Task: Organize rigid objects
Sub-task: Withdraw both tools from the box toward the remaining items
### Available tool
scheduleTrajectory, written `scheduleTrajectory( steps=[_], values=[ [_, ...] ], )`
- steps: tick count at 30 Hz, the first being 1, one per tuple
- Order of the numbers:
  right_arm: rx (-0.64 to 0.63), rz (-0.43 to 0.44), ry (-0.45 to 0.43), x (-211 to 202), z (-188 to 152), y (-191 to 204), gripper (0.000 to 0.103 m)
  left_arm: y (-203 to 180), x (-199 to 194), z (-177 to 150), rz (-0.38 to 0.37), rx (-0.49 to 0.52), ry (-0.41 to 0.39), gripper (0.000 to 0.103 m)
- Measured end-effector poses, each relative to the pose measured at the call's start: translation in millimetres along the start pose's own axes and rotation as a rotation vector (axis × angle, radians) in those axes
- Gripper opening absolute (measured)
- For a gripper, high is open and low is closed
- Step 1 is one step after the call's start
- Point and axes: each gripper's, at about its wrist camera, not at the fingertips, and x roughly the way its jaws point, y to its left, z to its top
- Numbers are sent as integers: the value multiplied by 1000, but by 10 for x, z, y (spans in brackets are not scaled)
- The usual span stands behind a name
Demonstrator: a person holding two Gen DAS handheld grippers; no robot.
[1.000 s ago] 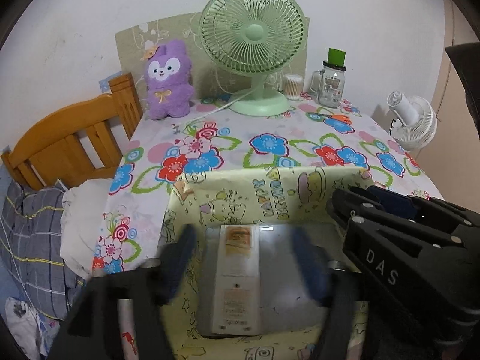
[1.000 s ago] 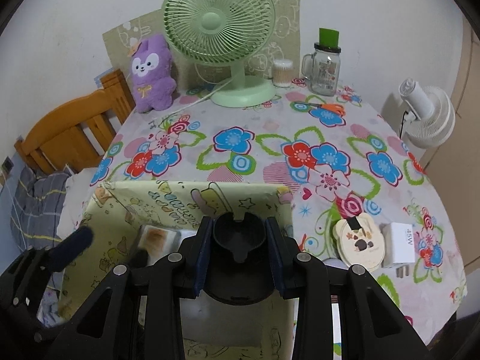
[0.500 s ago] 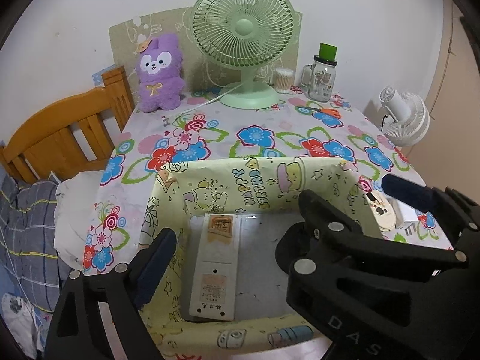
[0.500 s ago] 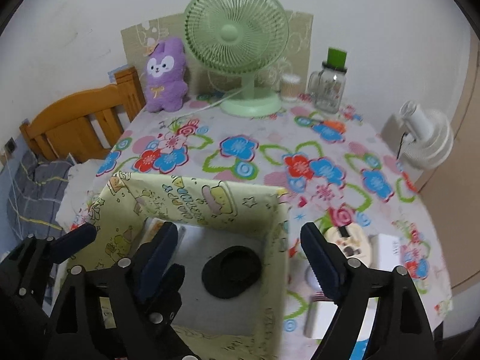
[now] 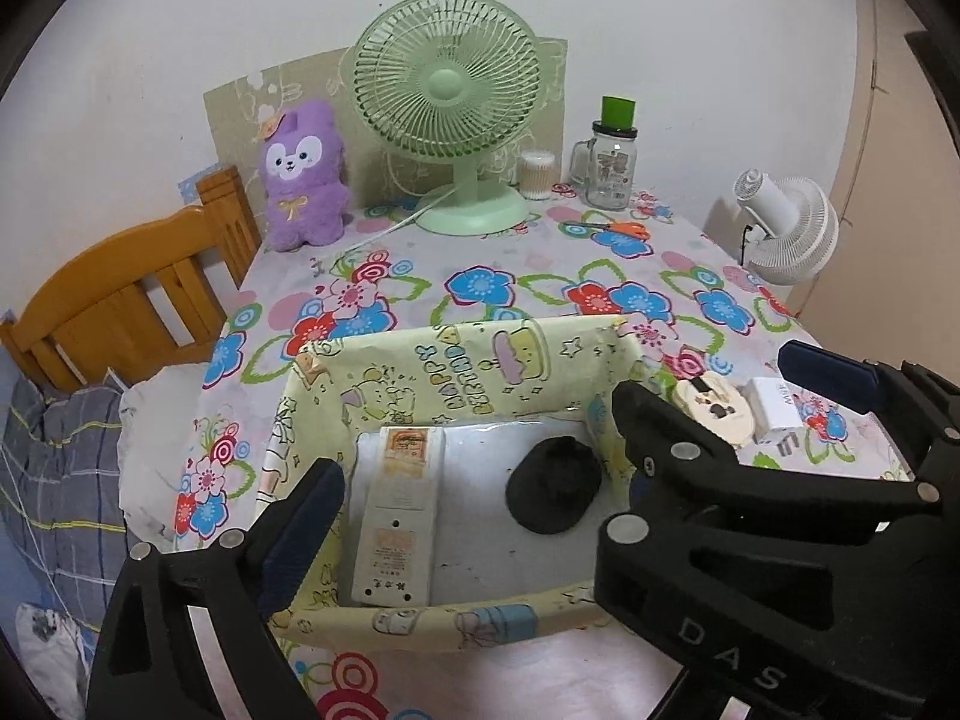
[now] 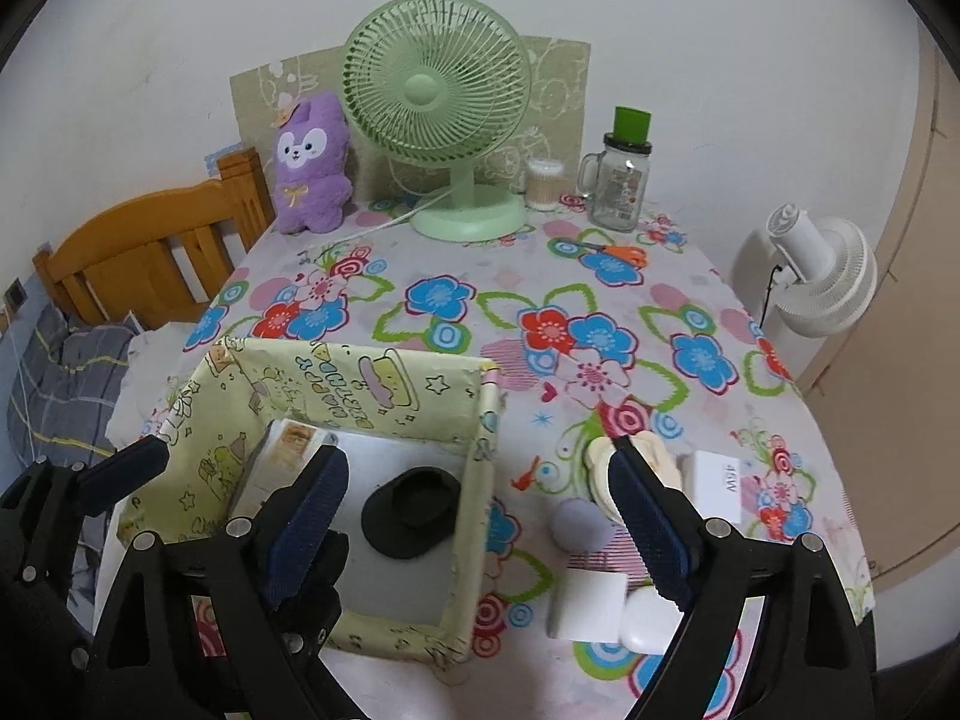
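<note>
Both grippers, left and right, are opening with nothing between their jaws.

Just released, the black round base and white remote now lie in the yellow box; the bear-shaped item and white charger wait outside beside it.

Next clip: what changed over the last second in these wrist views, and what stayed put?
The right tool let go of the round black disc, which now lies on the floor of the yellow cartoon-print box; its jaws are opening, with nothing between them. The left tool also drew back from the long white rectangular device, jaws opening. The device, the box and the green desk fan stayed put.
</note>
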Motion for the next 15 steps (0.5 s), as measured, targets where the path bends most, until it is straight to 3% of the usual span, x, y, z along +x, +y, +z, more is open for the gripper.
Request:
scheduleTrajectory(
  steps=[15],
  values=[
    [4,-2,-51,-340,-88,-252,91,-240,-219,-30,-23,-11,-33,103]
  ],
)
